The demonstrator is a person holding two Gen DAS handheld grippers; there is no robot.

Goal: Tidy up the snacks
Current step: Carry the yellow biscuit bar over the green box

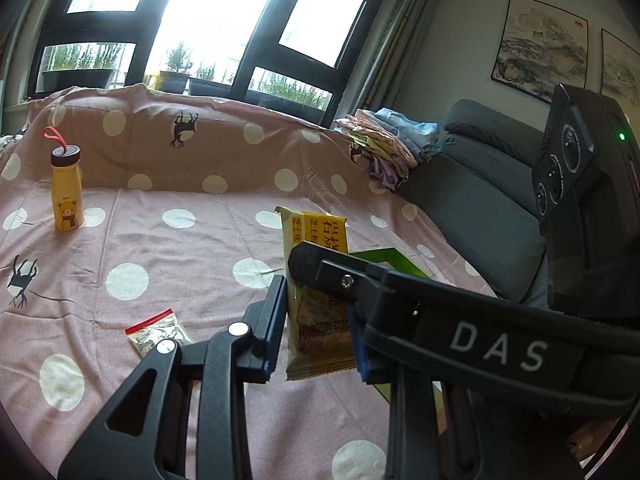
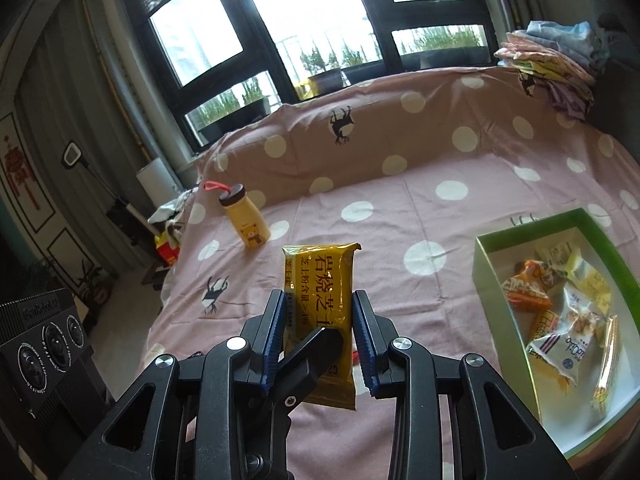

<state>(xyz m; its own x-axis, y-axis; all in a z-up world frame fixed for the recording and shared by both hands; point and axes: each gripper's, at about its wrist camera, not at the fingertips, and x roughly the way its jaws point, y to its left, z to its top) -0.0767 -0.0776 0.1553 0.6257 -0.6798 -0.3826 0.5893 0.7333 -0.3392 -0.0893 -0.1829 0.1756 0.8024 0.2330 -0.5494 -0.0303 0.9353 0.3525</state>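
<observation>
A yellow snack packet with dark print stands upright above the pink dotted bedsheet. My left gripper is shut on it, its blue pads pressing the packet's two side edges. My right gripper is shut on the same packet in the same way. Each view shows the other gripper's black finger crossing the packet's lower face. A green box with several wrapped snacks on its white floor lies to the right, and only a corner shows behind the packet in the left wrist view.
A small clear packet with a red strip lies on the sheet at the left. A yellow bear bottle stands farther back. Folded clothes are piled by a grey sofa. Windows run behind.
</observation>
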